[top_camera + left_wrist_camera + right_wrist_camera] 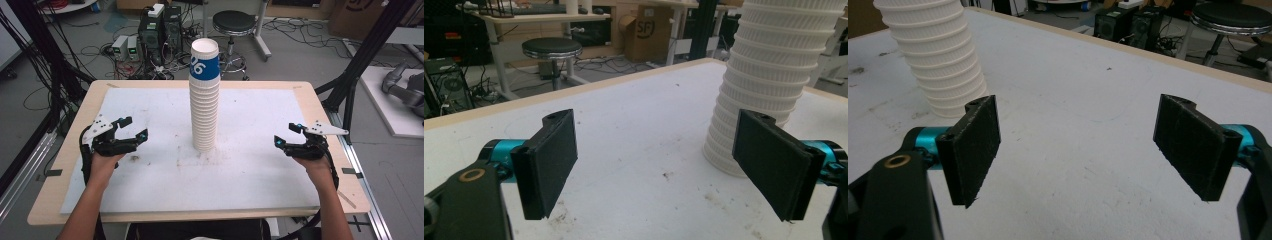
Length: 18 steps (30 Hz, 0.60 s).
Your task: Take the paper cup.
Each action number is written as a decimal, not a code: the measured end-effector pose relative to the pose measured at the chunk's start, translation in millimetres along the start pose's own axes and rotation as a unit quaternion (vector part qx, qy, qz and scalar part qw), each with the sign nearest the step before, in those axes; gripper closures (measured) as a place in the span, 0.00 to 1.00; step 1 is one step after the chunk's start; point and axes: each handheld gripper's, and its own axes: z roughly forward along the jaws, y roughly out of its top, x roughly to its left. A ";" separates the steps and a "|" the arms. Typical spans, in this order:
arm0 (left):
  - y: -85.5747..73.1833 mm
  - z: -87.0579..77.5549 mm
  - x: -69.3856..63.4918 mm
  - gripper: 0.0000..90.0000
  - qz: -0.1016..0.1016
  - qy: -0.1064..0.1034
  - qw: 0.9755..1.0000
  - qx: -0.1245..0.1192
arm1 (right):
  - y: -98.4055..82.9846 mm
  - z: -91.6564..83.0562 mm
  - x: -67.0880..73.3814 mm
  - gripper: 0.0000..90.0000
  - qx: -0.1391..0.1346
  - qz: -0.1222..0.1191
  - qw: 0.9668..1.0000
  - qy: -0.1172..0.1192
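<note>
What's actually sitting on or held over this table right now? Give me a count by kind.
Stacks of white paper cups, top cup with a blue band: 1
Hand-held claws, left claw and right claw, both open and holding nothing: 2
White mats covering the wooden table: 1
Total: 4
The number of cups in the stack is too hard to tell.

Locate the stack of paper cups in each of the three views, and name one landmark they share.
High view: the cup stack stands upright at the centre of the white mat, between the two grippers.
Left gripper view: it rises at the upper right, partly behind the right-hand jaw.
Right gripper view: it stands at the upper left, above the left-hand jaw.
Shared landmark: the black round stool beyond the table's far edge.
</note>
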 end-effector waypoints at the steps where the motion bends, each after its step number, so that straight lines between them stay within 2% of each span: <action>1: -0.9 0.4 0.2 0.20 -0.003 -0.001 1.000 0.001 | -0.1 -0.1 -0.3 0.21 0.000 0.001 1.000 0.001; 10: -2.1 1.4 3.6 0.20 -0.006 0.004 1.000 0.001 | -0.2 -0.9 -0.4 0.21 -0.001 0.003 1.000 0.003; 15: 0.1 1.6 2.3 0.20 -0.004 0.002 1.000 -0.001 | -1.0 -1.5 5.9 0.21 -0.002 0.001 1.000 0.012; 18: 0.6 1.0 2.0 0.20 -0.002 0.000 1.000 0.001 | 4.6 -0.2 10.6 0.21 -0.008 0.000 1.000 0.018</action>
